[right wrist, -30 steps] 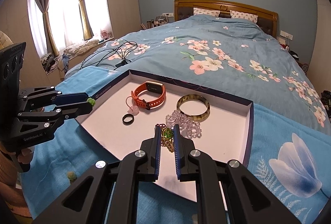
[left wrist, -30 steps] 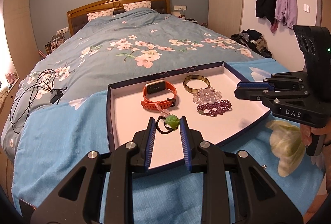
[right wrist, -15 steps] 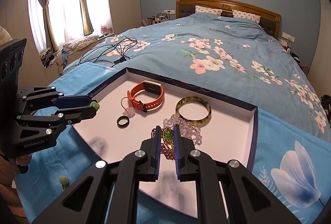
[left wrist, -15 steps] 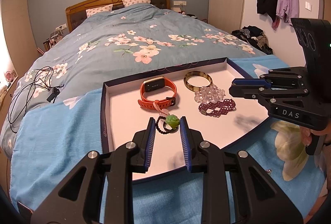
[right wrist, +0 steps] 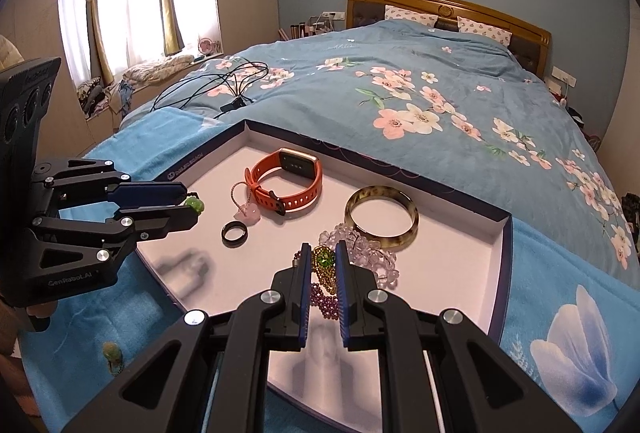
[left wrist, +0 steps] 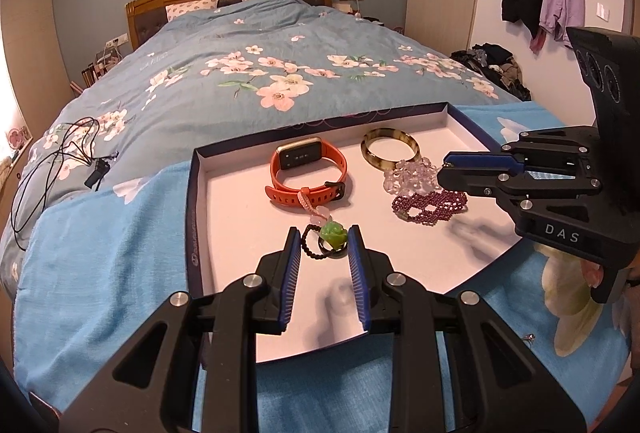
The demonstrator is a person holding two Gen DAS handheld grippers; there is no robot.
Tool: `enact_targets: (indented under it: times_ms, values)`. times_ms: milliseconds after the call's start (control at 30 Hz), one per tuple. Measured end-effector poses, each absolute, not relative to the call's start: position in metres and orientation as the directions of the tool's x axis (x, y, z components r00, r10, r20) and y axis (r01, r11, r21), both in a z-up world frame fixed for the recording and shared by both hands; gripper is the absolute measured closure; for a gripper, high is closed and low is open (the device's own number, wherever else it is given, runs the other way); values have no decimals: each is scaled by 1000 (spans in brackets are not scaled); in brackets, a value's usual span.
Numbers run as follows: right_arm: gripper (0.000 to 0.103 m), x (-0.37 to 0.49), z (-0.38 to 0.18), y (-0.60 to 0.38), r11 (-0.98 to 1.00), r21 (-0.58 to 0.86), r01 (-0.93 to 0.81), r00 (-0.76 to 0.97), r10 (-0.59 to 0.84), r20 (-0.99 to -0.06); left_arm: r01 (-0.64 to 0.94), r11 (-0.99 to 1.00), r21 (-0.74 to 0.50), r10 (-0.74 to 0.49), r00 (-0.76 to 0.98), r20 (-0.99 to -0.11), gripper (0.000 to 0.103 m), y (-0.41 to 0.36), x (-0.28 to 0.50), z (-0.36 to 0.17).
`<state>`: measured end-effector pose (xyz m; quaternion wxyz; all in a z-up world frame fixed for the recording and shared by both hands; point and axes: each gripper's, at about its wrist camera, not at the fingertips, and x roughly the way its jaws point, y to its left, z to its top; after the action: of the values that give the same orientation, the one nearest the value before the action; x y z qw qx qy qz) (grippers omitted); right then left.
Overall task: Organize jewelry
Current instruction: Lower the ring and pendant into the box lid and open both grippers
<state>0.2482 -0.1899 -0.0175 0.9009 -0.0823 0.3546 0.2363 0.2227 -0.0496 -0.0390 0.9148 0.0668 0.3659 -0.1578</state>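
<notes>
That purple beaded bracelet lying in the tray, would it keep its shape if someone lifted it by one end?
Probably not. The purple beaded bracelet lies in slack, crossing loops, so it would likely droop and dangle. Its small round beads look smooth, so a pinch might slip. It touches the clear bead bracelet, which could get dragged along.

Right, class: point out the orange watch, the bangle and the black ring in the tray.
Orange watch (left wrist: 301, 154): left wrist view, on its screen.
Bangle (right wrist: 412, 221): right wrist view, on the right side of the band.
Black ring (right wrist: 225, 236): right wrist view, on the left of its rim.
</notes>
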Motion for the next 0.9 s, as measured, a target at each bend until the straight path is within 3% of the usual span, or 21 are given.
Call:
enact_targets:
  times_ms: [900]
  values:
    - [92,264,-36,-180,879,-32,-476,615,307,-726,328,944,-45,-253,627,-737,78,-55,249,-58]
